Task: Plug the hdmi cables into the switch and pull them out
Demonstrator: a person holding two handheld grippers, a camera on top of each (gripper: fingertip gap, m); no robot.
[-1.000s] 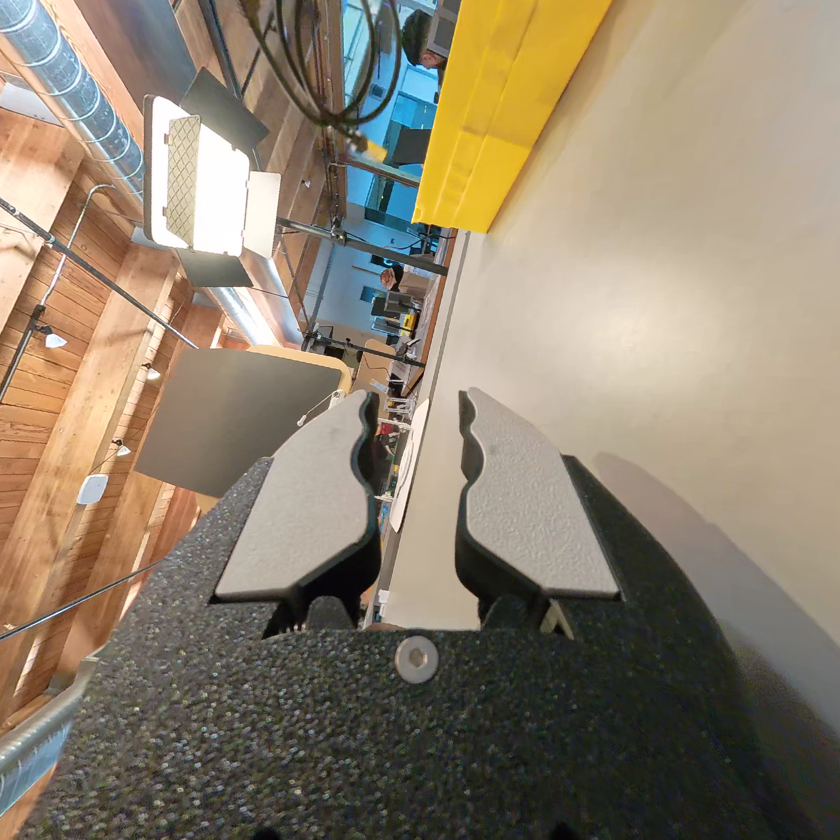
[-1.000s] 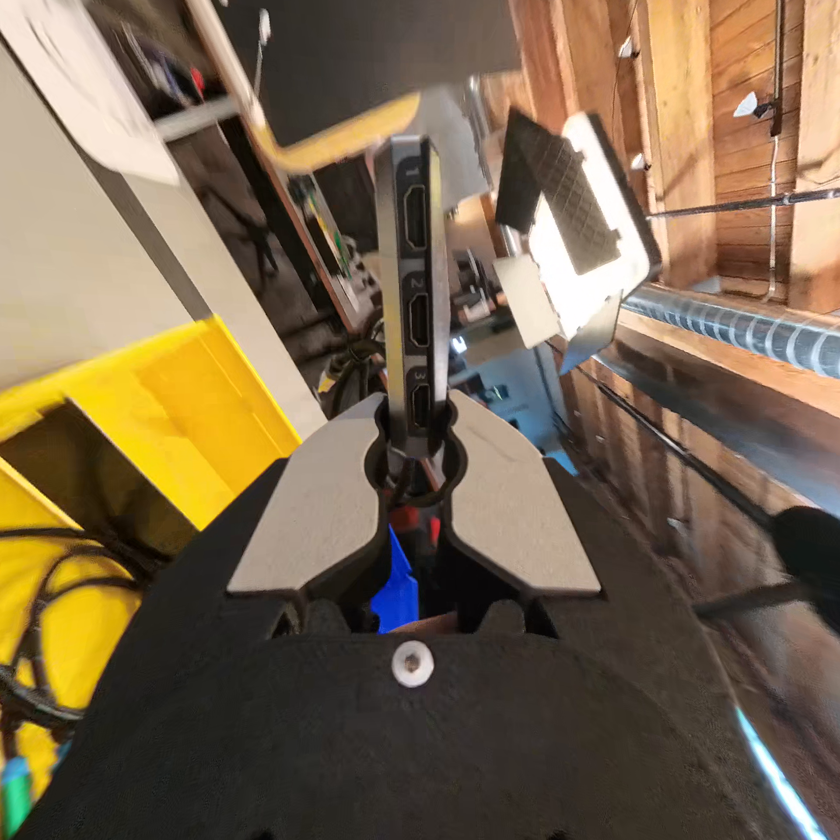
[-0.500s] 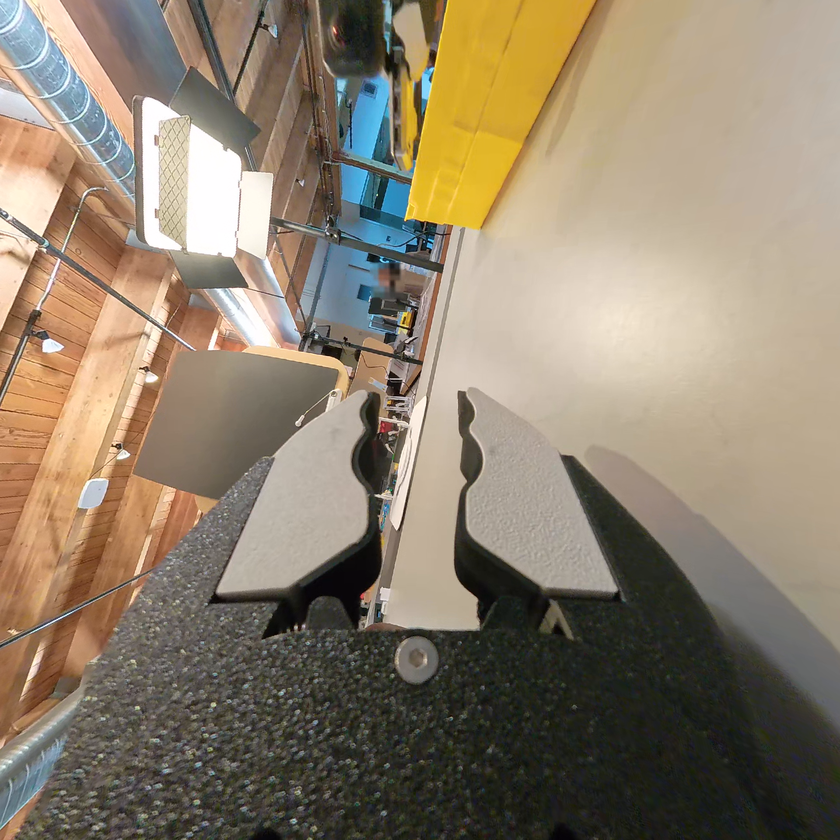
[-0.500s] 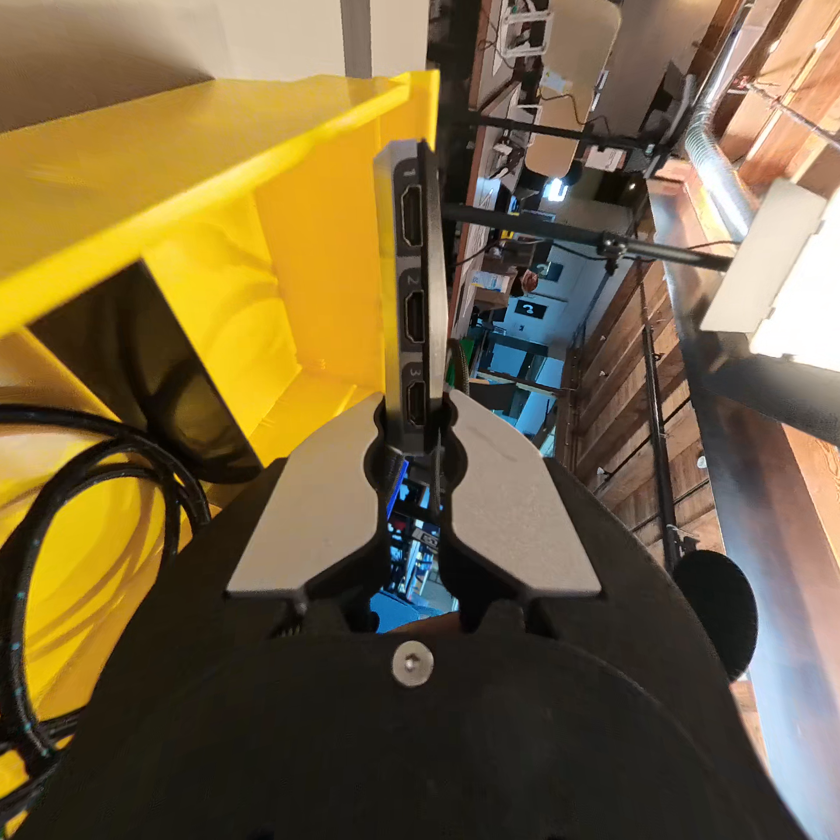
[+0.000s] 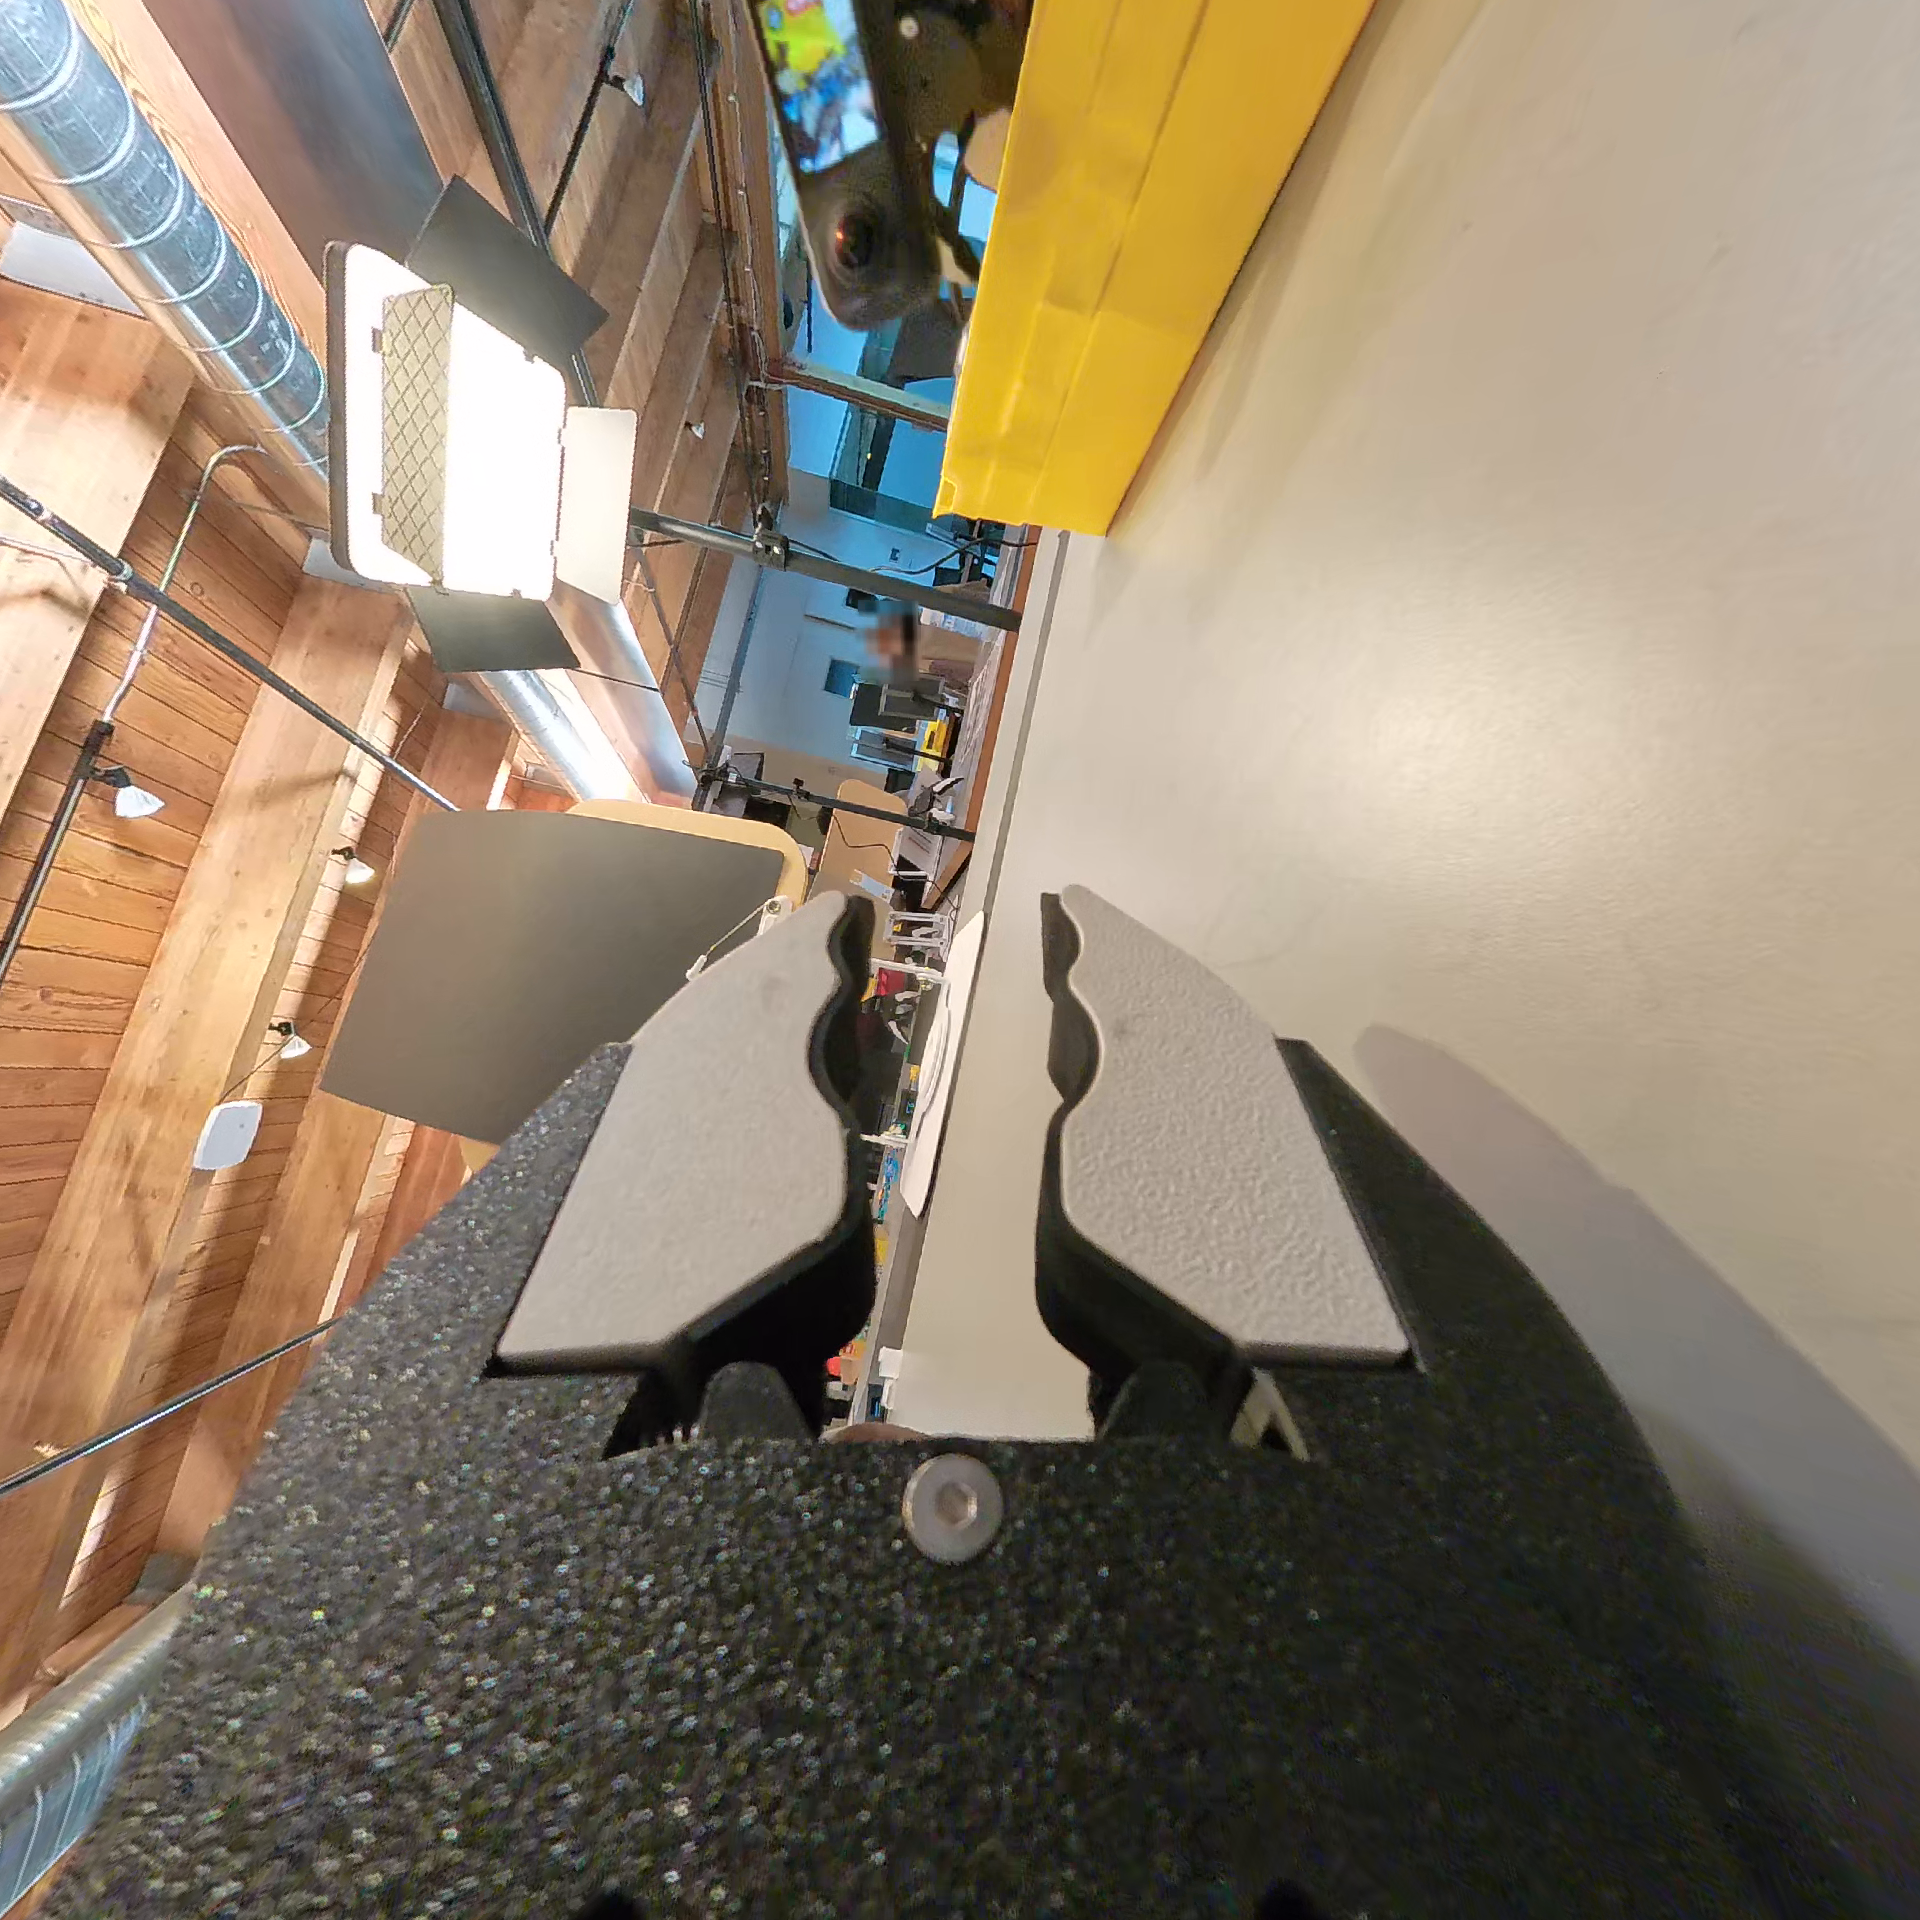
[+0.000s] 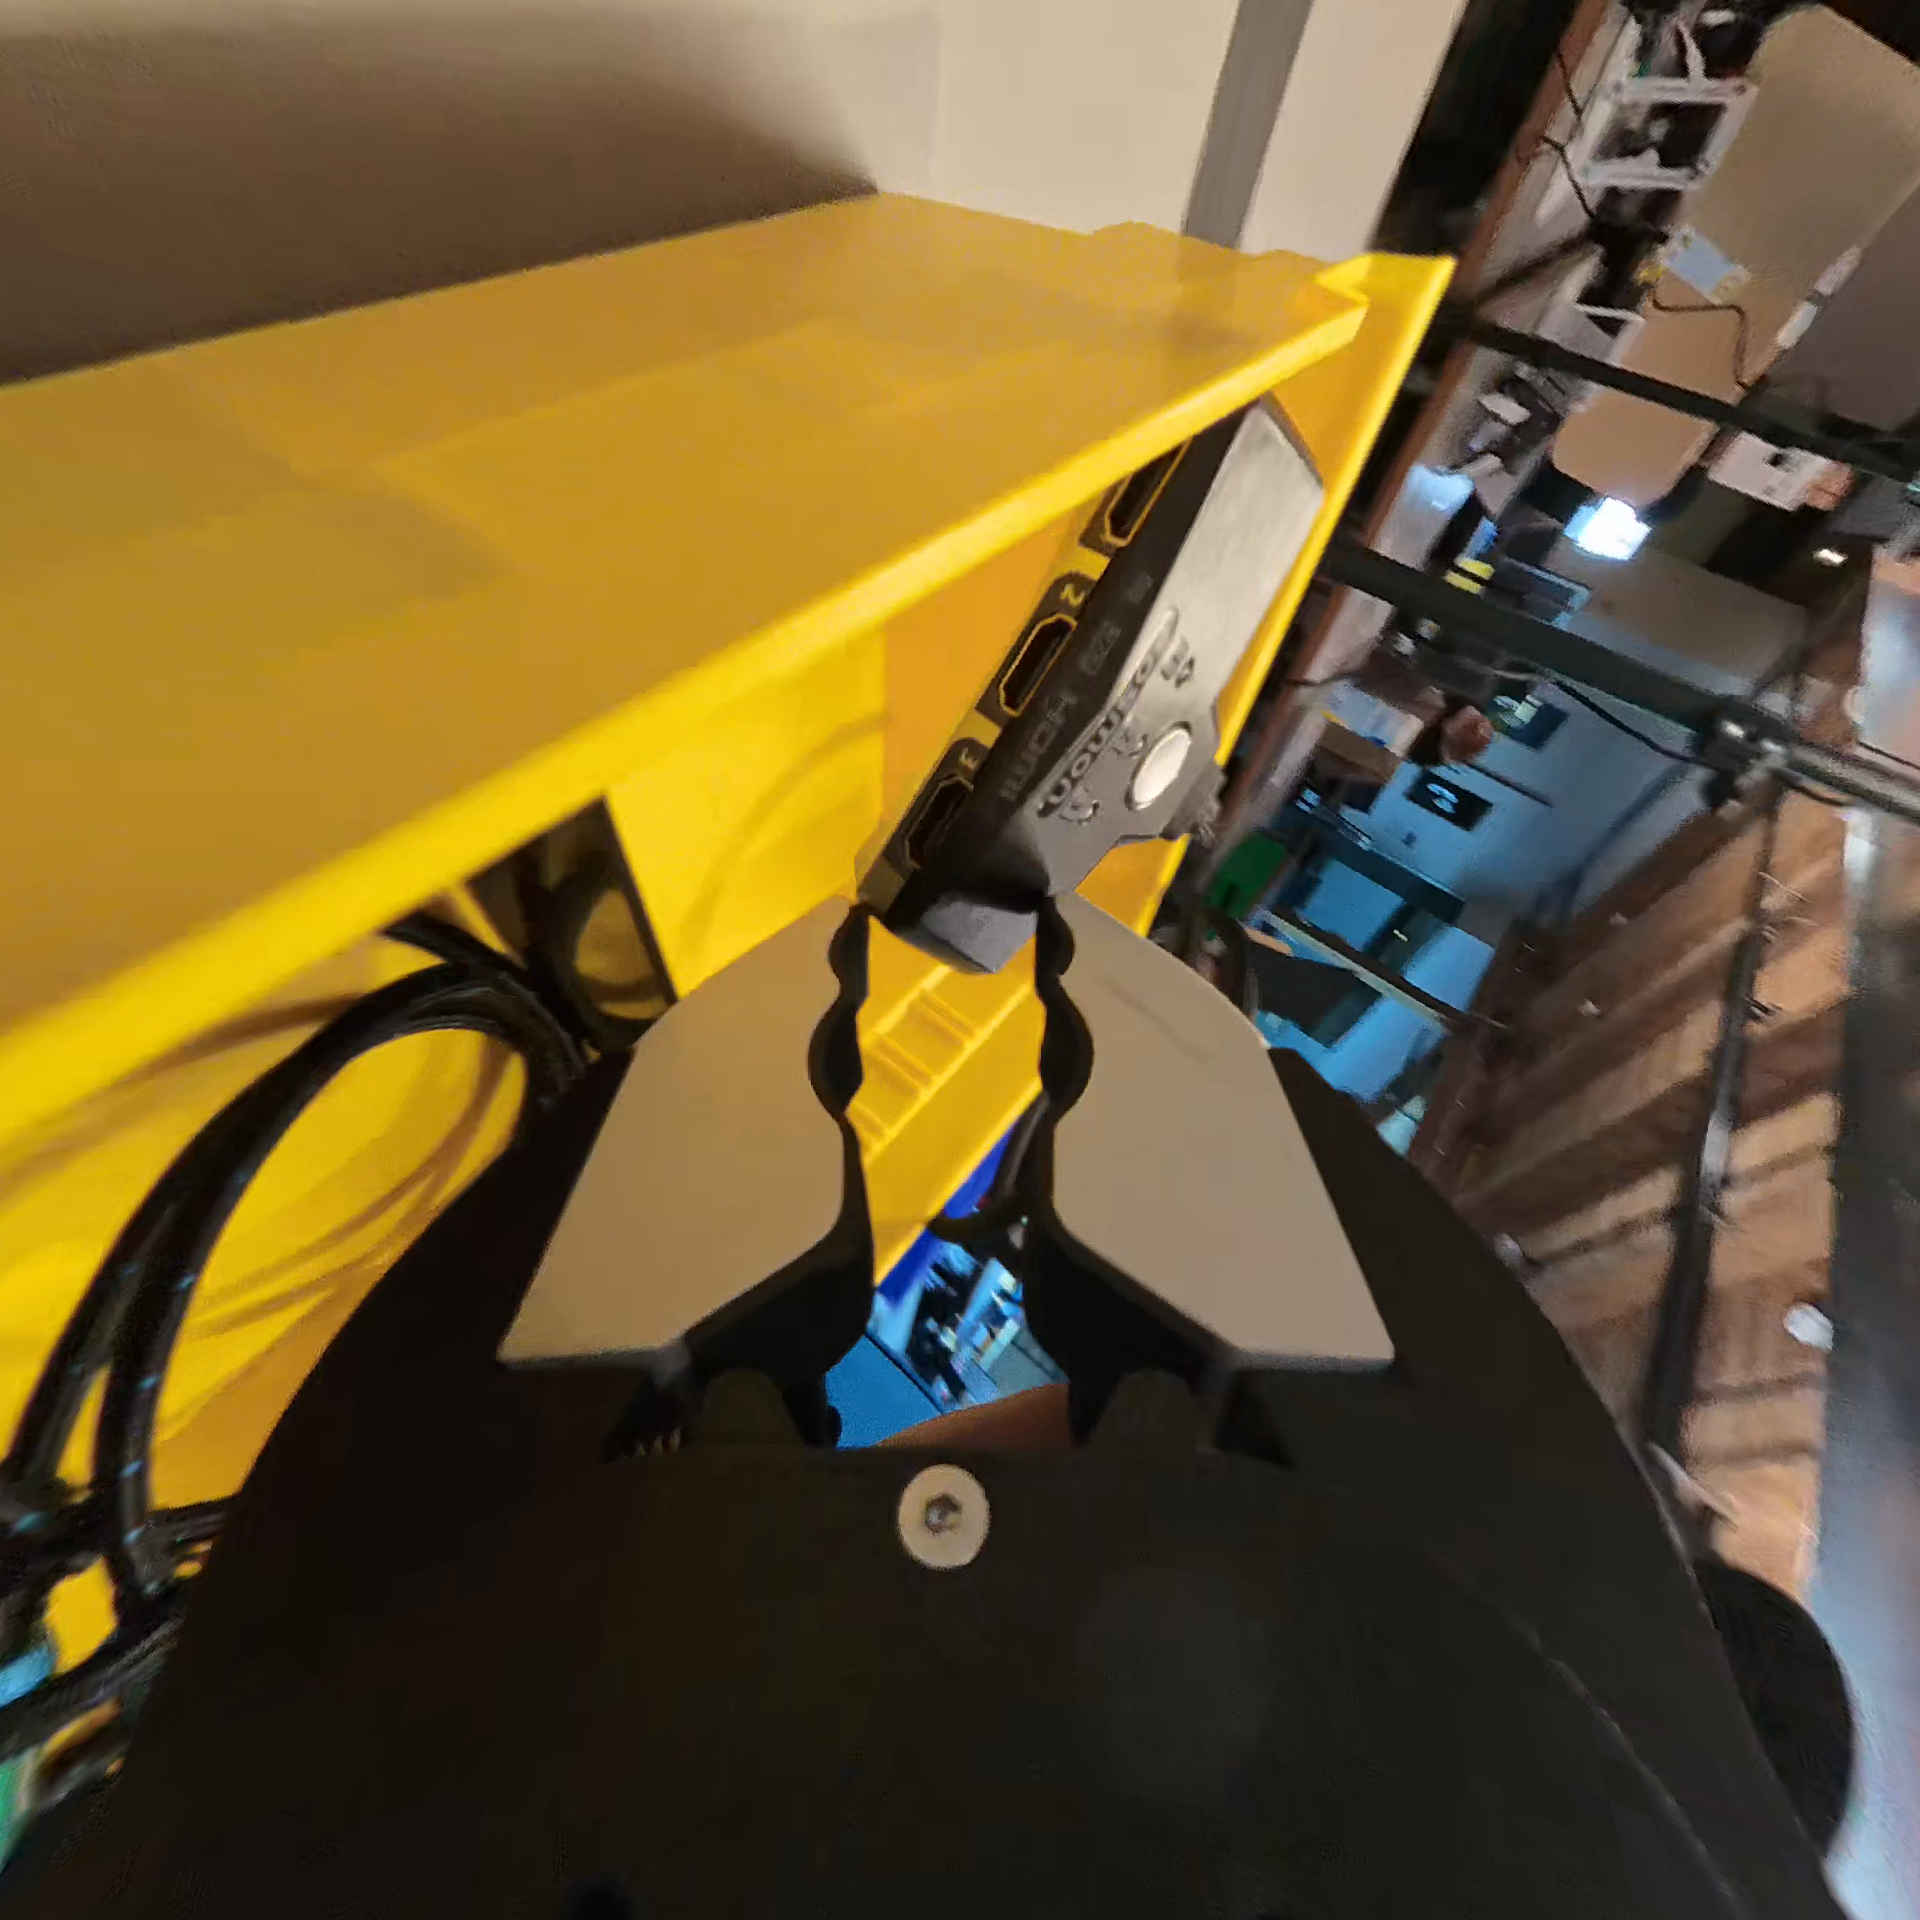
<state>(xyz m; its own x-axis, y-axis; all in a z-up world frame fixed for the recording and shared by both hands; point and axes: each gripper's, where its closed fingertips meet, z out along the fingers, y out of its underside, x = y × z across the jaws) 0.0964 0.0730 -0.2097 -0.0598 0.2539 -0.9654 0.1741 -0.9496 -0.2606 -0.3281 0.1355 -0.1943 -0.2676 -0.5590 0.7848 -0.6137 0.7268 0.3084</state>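
Note:
My right gripper (image 6: pixel 945 920) is open over the yellow bin (image 6: pixel 623 499). The dark grey HDMI switch (image 6: pixel 1122 707) hangs tilted just past its fingertips, with its near end between them and its three ports empty. I cannot tell whether the fingers still touch it. Black HDMI cables (image 6: pixel 208 1195) lie coiled in the bin at the left. My left gripper (image 5: pixel 951 914) is open and empty, turned on its side low over the pale table (image 5: pixel 1507 623). The bin (image 5: pixel 1101 260) stands far ahead of it, with the right gripper's camera end (image 5: pixel 883 239) above it.
A white paper sheet (image 5: pixel 940 1049) lies at the table's far edge, seen between my left fingers. A lit studio panel light (image 5: pixel 457 416) and a black board (image 5: pixel 540 966) stand beyond the table. A person sits far off in the room.
My right gripper swung over the yellow bin and opened. The switch, gripped upright before, now tilts away past the fingertips. The right gripper has come into the left wrist view; my left gripper stayed still.

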